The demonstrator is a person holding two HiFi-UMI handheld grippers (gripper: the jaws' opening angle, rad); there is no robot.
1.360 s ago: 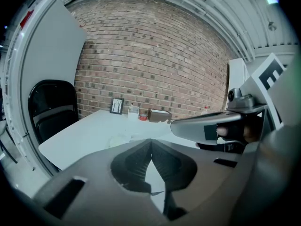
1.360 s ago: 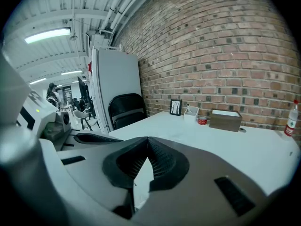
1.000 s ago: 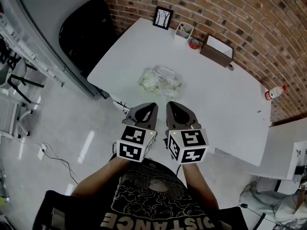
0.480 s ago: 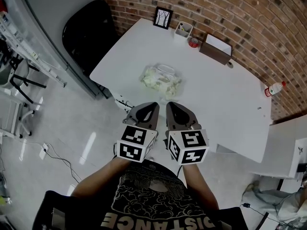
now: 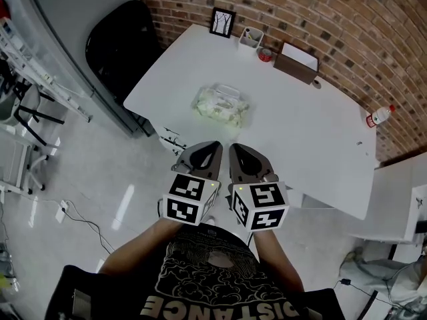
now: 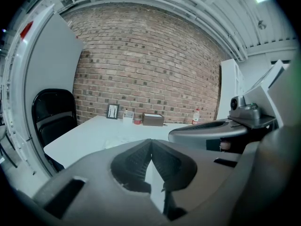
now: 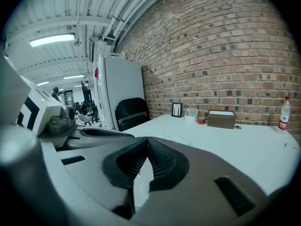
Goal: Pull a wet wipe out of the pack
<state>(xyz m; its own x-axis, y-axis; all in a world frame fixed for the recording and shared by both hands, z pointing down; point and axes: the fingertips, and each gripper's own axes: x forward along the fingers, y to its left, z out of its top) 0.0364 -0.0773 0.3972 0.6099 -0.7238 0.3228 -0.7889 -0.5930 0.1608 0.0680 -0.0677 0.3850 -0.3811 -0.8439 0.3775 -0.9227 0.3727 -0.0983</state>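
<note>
The left gripper (image 5: 211, 149) and right gripper (image 5: 236, 151) stay well short of the crinkly pale-green plastic wipe pack (image 5: 221, 105), jaws together on nothing; only the head view has shifted. The reach probably has yet to begin.

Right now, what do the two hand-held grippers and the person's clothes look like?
The left hand-held gripper and the right hand-held gripper each have a grey body with dark ribbed pads, tapering to a point. Behind each sits a white cube with black square markers. The person wears a black shirt with pale print.
</note>
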